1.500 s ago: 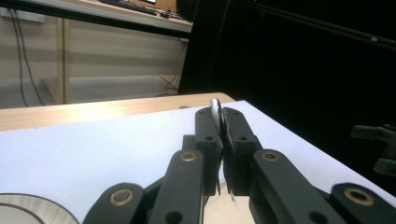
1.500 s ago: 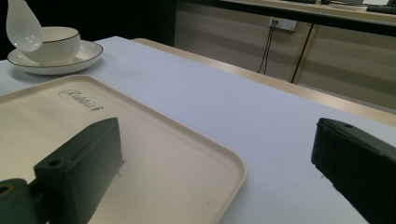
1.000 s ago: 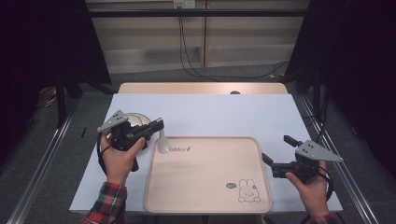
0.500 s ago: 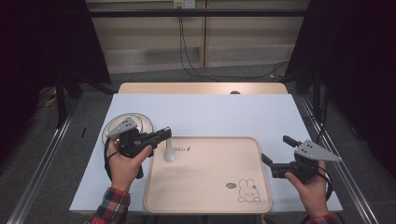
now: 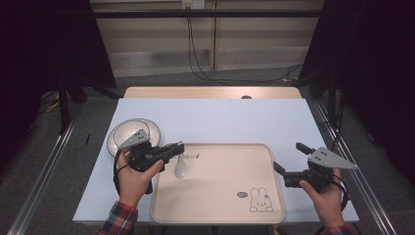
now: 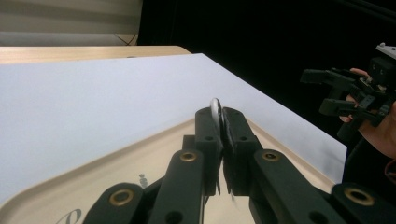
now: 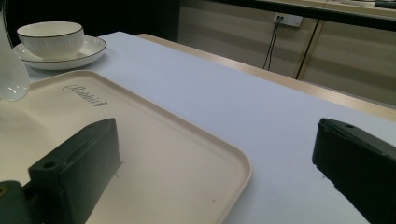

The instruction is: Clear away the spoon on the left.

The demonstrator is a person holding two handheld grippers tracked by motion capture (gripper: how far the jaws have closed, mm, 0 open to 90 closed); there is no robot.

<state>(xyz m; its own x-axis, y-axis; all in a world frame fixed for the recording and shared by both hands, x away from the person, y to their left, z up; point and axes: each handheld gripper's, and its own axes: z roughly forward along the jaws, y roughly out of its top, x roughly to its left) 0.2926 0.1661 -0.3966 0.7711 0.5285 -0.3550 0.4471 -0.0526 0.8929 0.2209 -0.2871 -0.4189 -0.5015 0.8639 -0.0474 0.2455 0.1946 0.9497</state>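
Observation:
A white ceramic spoon (image 5: 180,169) hangs bowl-down over the left part of the beige tray (image 5: 215,198). My left gripper (image 5: 178,147) is shut on its handle. In the left gripper view the handle's edge (image 6: 215,105) pokes up between the closed jaws of that gripper (image 6: 222,127). The spoon's bowl (image 7: 11,77) hangs at the left edge of the right gripper view. Just off the tray's right rim, my right gripper (image 5: 289,156) is held open with nothing between its jaws (image 7: 215,154). It points left, across the tray (image 7: 187,154).
A white bowl (image 7: 50,35) with a dark rim sits on a matching saucer (image 7: 79,56) left of the tray, and that saucer (image 5: 122,133) lies partly under the left gripper. The tray carries a rabbit drawing (image 5: 259,200). A white mat (image 5: 220,117) covers the table.
My left gripper carried the spoon rightward and nearer, from beside the saucer to over the tray's left part. The right gripper has hardly moved.

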